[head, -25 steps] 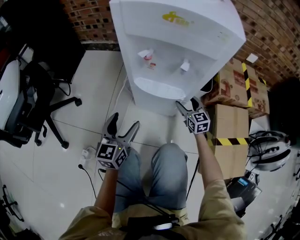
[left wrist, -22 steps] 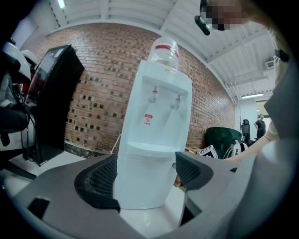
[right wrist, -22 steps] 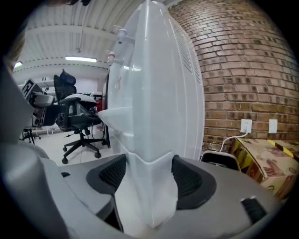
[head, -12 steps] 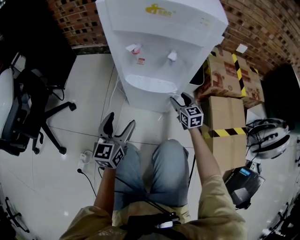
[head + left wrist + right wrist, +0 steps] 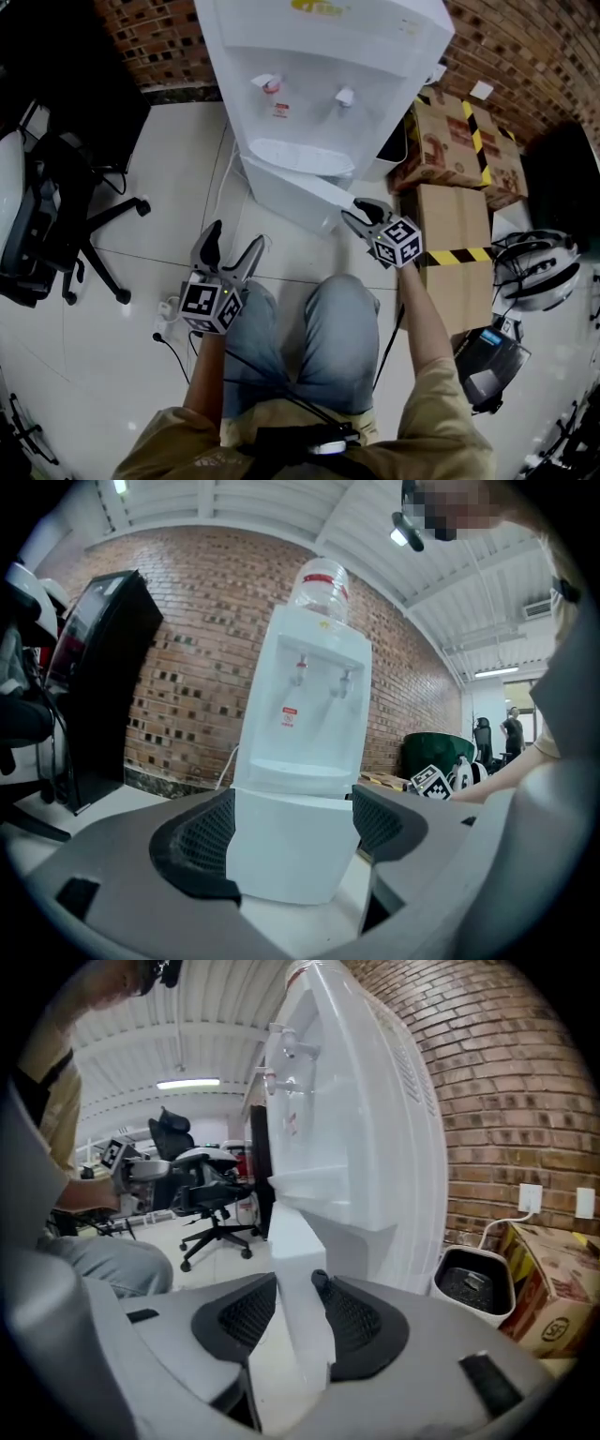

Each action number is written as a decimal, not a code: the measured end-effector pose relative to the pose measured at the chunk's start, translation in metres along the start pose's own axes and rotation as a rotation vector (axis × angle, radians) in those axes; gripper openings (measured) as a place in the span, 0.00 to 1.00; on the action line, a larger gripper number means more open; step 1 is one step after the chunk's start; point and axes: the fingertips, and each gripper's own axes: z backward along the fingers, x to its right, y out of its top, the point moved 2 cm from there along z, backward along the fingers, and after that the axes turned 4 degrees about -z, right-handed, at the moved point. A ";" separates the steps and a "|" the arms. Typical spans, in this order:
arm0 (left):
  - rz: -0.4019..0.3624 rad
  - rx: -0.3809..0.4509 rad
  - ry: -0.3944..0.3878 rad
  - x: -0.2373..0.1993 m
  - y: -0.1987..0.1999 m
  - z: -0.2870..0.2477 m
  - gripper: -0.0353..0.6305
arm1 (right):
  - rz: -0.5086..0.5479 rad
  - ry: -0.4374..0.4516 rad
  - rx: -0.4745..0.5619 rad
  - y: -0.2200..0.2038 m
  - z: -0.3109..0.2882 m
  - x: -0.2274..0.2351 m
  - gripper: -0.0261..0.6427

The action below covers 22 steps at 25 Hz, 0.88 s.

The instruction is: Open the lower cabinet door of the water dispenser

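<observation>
Lower cabinet door [image 5: 298,192] of the white water dispenser [image 5: 319,84] stood swung partly out from the base, at the middle of the head view, with its free edge reaching toward the lower right. The right gripper [image 5: 362,216] was at that edge. Its jaws had just been closing, and in the right gripper view the 2 black pads [image 5: 246,1314] pinched the thin white door edge between them. The bottom of the door was hidden behind the jaws there, and the inside of the cabinet could not be made out in any view.

The left gripper [image 5: 232,242] hung at the lower left of the head view, beside the person's knee [image 5: 262,323] and well apart from the dispenser. Its fingers stood spread with nothing held; in the left gripper view only the distant dispenser showed through the gap.

The upper edge of the head view cut off the dispenser's top, so the bottle [image 5: 319,581] on it showed only in the left gripper view. Cardboard boxes [image 5: 450,159] stood just right of the dispenser. An office chair [image 5: 66,225] sat at the left edge, partly cut off.
</observation>
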 end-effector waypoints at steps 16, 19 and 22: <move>0.011 0.045 0.214 -0.065 0.016 0.089 0.61 | 0.285 0.757 -0.104 0.005 -0.113 -0.248 0.36; 0.043 0.039 0.309 -0.083 0.015 0.119 0.61 | 0.283 0.767 -0.076 0.021 -0.156 -0.284 0.36; 0.051 0.036 0.389 -0.089 0.022 0.151 0.61 | 0.174 0.711 -0.038 0.031 -0.198 -0.304 0.36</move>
